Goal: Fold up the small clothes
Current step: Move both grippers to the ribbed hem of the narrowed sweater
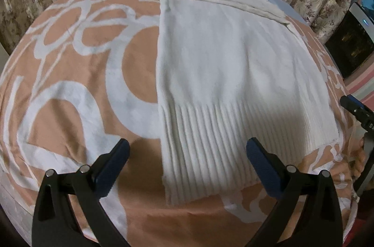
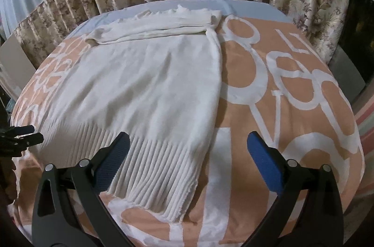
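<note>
The white sweater [image 1: 224,74] lies flat on the bed [image 1: 70,83], long axis running away from both spread, empty claws (left claw [image 1: 188,153], right claw [image 2: 188,146]), each poised over a near corner of its ribbed hem [image 2: 154,167].

One cream knit sweater [image 1: 224,74] — lying flat on the tabletop, partly folded. Ribbed hem at the near end, its lower corner just past the edge of the body. Sleeves folded across the far end — stacked in a band
</note>
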Tool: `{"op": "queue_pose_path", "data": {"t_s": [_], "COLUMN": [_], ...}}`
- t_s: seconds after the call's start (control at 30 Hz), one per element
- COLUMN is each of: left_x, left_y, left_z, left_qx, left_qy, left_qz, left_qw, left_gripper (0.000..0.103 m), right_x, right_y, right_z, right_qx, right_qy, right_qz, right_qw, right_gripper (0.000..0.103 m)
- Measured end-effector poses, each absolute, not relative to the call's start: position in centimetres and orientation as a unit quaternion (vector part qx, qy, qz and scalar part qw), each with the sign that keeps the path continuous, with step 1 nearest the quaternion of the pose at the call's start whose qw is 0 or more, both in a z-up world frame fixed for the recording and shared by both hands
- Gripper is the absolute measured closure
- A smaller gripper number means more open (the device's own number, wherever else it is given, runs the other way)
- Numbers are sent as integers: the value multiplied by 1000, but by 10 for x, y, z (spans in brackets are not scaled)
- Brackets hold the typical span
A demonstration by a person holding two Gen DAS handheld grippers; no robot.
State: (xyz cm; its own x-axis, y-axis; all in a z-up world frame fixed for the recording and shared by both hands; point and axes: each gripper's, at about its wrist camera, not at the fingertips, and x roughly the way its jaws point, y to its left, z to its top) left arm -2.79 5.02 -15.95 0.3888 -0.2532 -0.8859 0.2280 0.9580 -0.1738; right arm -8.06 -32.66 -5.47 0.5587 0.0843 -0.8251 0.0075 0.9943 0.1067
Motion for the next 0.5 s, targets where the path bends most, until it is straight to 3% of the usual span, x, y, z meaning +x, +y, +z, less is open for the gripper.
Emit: {"op": "queue_pose_path", "data": {"t_s": [0.1, 0.23, 0.5], "left_x": [-33, -40, -34], "left_y": [45, 37, 38], "left_z": [-161, -159, -160], "left_qx": [-18, -3, 5], "left_qy": [546, 549, 554], "left_qz": [-160, -172, -160], "left_qw": [822, 818, 817], "left_gripper": [33, 38, 79], "right_x": [-81, -81, -88], "right_y": [-326, -327, -333], "right_z": [-56, -59, -77], "right_qx": [44, 59, 92], "right_qy": [470, 481, 524], "right_qz": [27, 43, 75], "right_qw": [881, 873, 843], "right_gripper": [3, 3, 12]}}
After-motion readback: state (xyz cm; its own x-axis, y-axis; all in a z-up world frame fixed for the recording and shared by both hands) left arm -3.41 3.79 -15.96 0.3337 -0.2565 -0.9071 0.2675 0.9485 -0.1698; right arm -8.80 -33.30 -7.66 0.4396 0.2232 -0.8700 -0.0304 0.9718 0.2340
